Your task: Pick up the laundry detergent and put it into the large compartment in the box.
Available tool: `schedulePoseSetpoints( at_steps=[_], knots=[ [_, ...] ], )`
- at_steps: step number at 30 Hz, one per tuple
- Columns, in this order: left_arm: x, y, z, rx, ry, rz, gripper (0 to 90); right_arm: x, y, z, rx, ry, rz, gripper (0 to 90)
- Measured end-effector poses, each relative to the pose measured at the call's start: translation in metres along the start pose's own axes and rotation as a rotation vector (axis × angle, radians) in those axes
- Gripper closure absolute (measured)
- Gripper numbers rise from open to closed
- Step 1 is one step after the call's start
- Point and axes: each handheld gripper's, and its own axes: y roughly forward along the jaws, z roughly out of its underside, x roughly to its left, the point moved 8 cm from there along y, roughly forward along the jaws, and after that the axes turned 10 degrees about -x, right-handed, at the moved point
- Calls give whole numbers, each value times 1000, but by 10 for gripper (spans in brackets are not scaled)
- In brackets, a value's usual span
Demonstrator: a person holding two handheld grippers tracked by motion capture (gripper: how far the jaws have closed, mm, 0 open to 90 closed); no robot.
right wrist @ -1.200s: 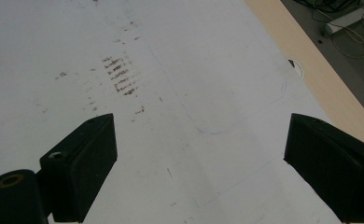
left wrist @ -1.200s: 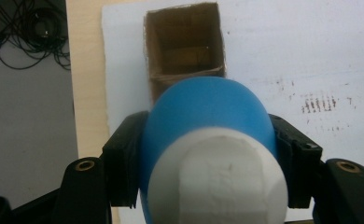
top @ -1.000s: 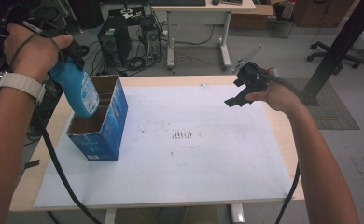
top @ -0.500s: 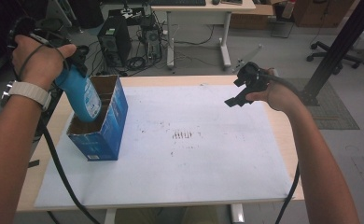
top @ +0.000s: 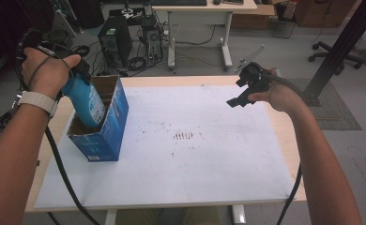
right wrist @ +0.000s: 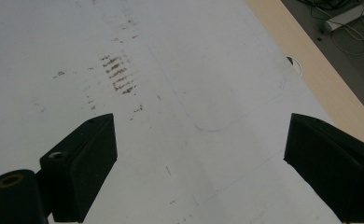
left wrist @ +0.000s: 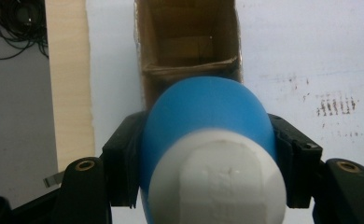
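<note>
High view: my left hand-held gripper (top: 75, 75) clamps blue bottle (top: 84, 101), tilted, lower end already inside open blue carton (top: 107, 133) at left side of worktop (top: 209, 80). Left gripper view: I see jaws pressed on both sides of bottle, white cap toward camera, carton's brown interior just beyond. Right hand-held gripper (top: 241, 96) hangs above white sheet (top: 195, 168), jaws spread wide, nothing between them.
</note>
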Motion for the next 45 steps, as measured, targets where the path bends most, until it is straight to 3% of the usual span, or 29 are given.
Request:
schedulePoseSetpoints(
  at_steps=[14,45],
  knots=[
    [-1,30,13,21,33,-4,374,0,-1,1,2,3,3,95],
    [0,70,32,29,64,-15,373,-1,4,4,12,10,1,95]
  ],
)
